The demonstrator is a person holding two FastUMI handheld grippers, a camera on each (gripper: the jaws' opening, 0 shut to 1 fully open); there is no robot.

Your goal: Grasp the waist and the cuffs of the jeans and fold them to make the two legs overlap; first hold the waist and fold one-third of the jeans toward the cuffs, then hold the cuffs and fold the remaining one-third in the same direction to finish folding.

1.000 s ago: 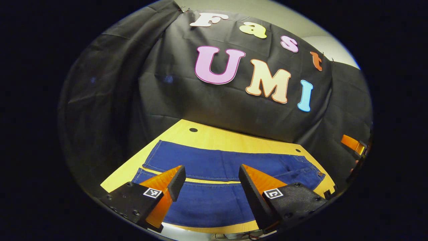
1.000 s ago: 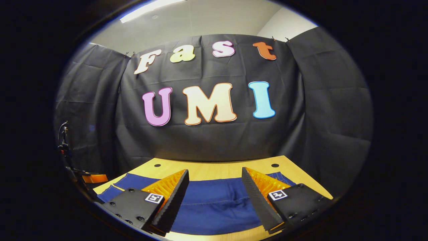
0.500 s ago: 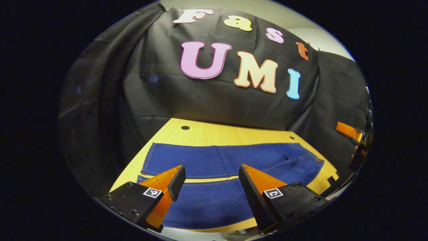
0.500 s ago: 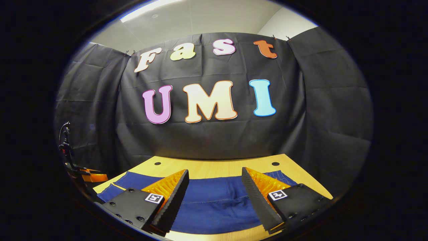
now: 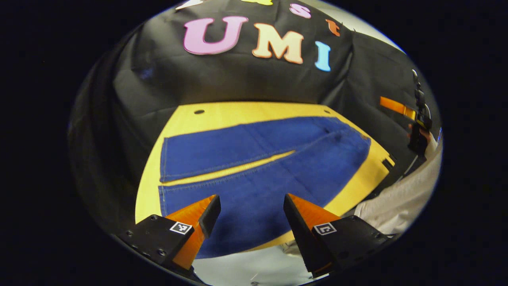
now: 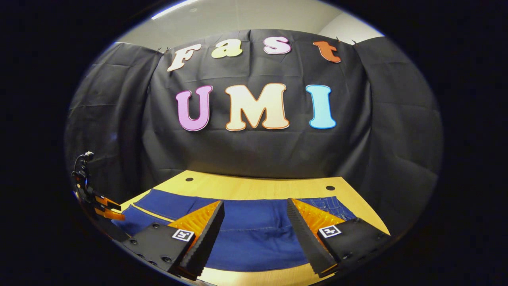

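Left gripper view, left to right: black cloth wall [image 5: 131, 107] behind and beside a yellow wooden table [image 5: 254, 111] with 2 small dark holes [image 5: 199, 112] near its far edge; blue jeans [image 5: 254, 159] spread flat on the table, cuffs [image 5: 162, 174] at the left, 2 legs side by side with a thin wedge of bare tabletop between them, waist [image 5: 363, 145] at the right near the table's right edge; left gripper [image 5: 251, 206] low in the foreground, spread wide with nothing between its fingers, poised above the near leg, contact with the cloth not visible; pale sleeve [image 5: 401, 198] at the lower right; right gripper [image 5: 397, 106] farther off at the right edge, held in a hand, too small to judge there. Right gripper view, left to right: left gripper [image 6: 105, 208] small at the left edge, above the leg end of the jeans [image 6: 254, 234]; table [image 6: 258, 186] with jeans across it, waist end with pocket stitching toward the right; right gripper [image 6: 255, 214] in the foreground, gaping wide, gripping nothing, above the denim near the table's front edge.
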